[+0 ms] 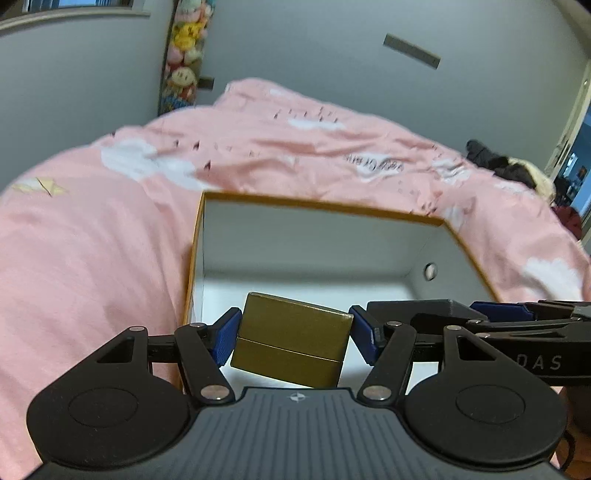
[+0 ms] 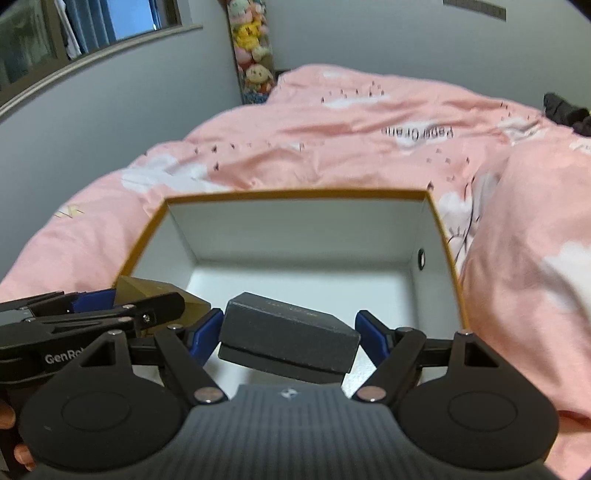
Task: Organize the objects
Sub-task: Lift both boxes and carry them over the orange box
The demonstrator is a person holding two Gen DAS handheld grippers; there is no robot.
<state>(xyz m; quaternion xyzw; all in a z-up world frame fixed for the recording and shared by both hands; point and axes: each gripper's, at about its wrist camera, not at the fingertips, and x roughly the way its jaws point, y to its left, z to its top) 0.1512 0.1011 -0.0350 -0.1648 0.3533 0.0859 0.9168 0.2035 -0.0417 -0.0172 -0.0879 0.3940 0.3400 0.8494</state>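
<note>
A large open box (image 1: 321,208) with orange rim and white inside lies on a pink bed; it also shows in the right wrist view (image 2: 295,194). My left gripper (image 1: 293,332) is shut on a small gold box (image 1: 291,338), held over the big box's near left corner. My right gripper (image 2: 290,336) is shut on a small dark grey box (image 2: 288,338), held over the big box's near edge. The grippers are side by side: the right one (image 1: 480,321) shows in the left view, the left one (image 2: 92,314) with the gold box (image 2: 147,291) in the right view.
The pink quilt (image 1: 92,258) with white clouds surrounds the big box. A strip of plush toys (image 2: 253,48) hangs at the grey wall's corner. Dark clothing (image 1: 495,160) lies at the far right of the bed. A window (image 2: 92,26) is at the upper left.
</note>
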